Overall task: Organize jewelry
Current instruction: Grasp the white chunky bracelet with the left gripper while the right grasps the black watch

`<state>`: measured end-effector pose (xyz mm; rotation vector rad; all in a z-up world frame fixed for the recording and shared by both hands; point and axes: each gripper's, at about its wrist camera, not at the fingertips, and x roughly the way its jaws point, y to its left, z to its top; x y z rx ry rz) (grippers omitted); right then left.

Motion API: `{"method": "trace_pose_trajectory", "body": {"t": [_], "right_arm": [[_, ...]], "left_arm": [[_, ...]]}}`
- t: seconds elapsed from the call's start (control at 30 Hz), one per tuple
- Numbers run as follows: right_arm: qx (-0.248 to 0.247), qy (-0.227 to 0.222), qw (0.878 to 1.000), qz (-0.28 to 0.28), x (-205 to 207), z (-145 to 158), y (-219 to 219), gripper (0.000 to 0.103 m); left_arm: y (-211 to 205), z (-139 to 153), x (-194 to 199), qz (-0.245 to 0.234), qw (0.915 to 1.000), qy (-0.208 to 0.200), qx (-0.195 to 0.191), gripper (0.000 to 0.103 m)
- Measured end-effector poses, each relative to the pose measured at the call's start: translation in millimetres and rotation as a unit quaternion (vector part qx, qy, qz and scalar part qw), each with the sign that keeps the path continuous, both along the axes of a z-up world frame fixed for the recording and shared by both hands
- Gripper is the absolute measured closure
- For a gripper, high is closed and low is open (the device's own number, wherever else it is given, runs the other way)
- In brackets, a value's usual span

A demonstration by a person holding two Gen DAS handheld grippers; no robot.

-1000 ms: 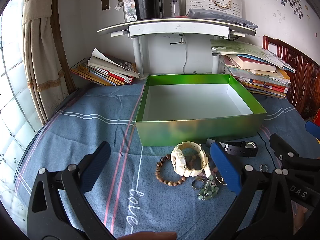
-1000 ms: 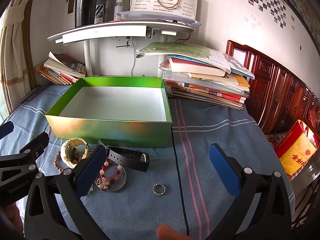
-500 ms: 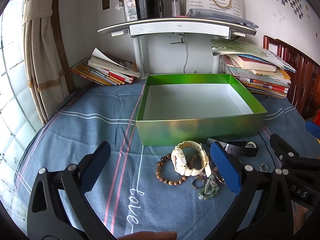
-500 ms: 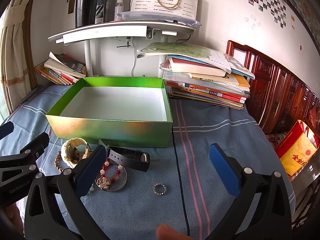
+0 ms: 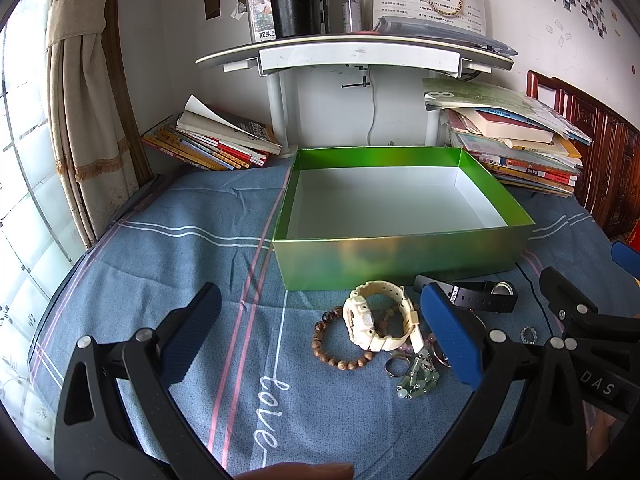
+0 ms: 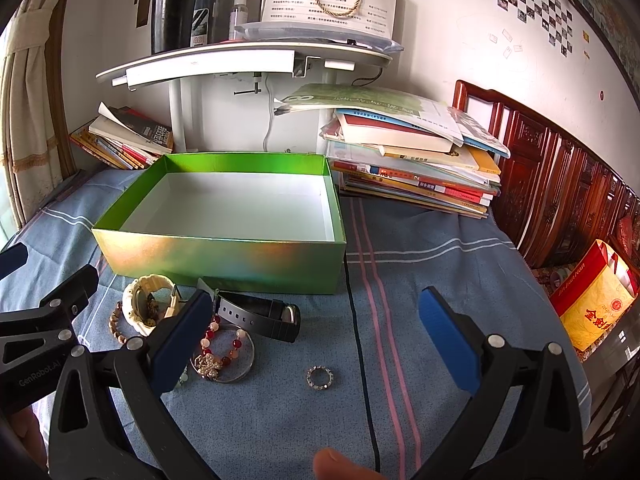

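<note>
An empty green box [image 5: 400,256] [image 6: 224,256] with a white inside stands on the blue cloth. In front of it lie a cream watch [image 5: 374,320] [image 6: 138,302], a brown bead bracelet [image 5: 336,356], a black watch [image 5: 480,300] [image 6: 260,316], a red-and-white bead bracelet with a pearl charm [image 6: 222,350], green stone beads [image 5: 418,376] and a small silver ring [image 6: 320,377] [image 5: 529,335]. My left gripper [image 5: 320,340] is open, low over the cloth beside the cream watch. My right gripper [image 6: 316,340] is open above the silver ring.
Book stacks lie at the back left [image 5: 216,140] and back right [image 6: 416,164]. A white raised stand [image 5: 352,56] carries bottles and a paper bag behind the box. A wooden headboard [image 6: 560,184] and a red-yellow bag [image 6: 592,312] are at the right.
</note>
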<state>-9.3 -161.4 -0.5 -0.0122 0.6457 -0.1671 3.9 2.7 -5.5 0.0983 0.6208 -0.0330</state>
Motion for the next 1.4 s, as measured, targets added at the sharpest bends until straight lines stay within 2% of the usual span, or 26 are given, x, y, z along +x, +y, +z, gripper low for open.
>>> {"method": "trace_pose_trajectory", "body": {"t": [0.37, 0.47, 0.57, 0.73, 0.8, 0.87, 0.97, 1.1, 1.17, 1.33, 1.4], "right_arm": [[0.000, 0.001, 1.000, 0.001, 0.5, -1.1, 1.0, 0.002], [-0.019, 0.003, 1.000, -0.007, 3.4, -1.6, -2.8, 0.002], [-0.043, 0.016, 0.999, -0.027, 11.5, -1.4, -17.6, 0.002], [-0.040, 0.057, 0.996, -0.047, 22.3, -11.0, -49.2, 0.003], [-0.029, 0.080, 0.996, -0.041, 27.0, -19.0, -54.7, 0.011], [-0.012, 0.107, 0.994, -0.024, 33.1, -29.5, -55.2, 0.035], [0.006, 0.127, 0.992, 0.006, 43.4, -37.6, -47.4, 0.046], [0.025, 0.109, 0.993, 0.032, 51.8, -30.0, -33.9, 0.047], [0.022, 0.107, 0.993, 0.036, 58.6, -29.6, -28.6, 0.047], [0.012, 0.161, 0.986, 0.048, 77.1, -54.0, -16.4, 0.047], [0.014, 0.179, 0.982, 0.050, 80.4, -63.4, -15.8, 0.047]], "left_arm": [[0.5, -1.2, 0.2, 0.000, 1.0000, 0.001, 0.000, 0.004], [4.5, -3.0, 0.2, 0.006, 1.0000, 0.000, 0.001, 0.004], [16.7, -5.0, 2.9, 0.021, 0.9998, 0.003, -0.001, 0.004], [37.9, -11.2, 13.5, 0.052, 0.9982, 0.031, -0.002, 0.004], [42.6, -18.5, 18.5, 0.052, 0.9973, 0.052, -0.004, 0.009], [41.3, -25.2, 22.8, 0.047, 0.9964, 0.071, 0.001, 0.024], [32.1, -34.8, 30.4, 0.027, 0.9948, 0.098, 0.010, 0.036], [19.6, -38.7, 40.6, -0.006, 0.9926, 0.121, -0.006, 0.036], [13.2, -38.1, 46.0, -0.018, 0.9920, 0.124, -0.013, 0.031], [-8.8, -49.8, 59.1, -0.034, 0.9892, 0.142, 0.011, 0.030], [-13.9, -59.7, 64.7, -0.032, 0.9863, 0.160, 0.024, 0.036]]}}
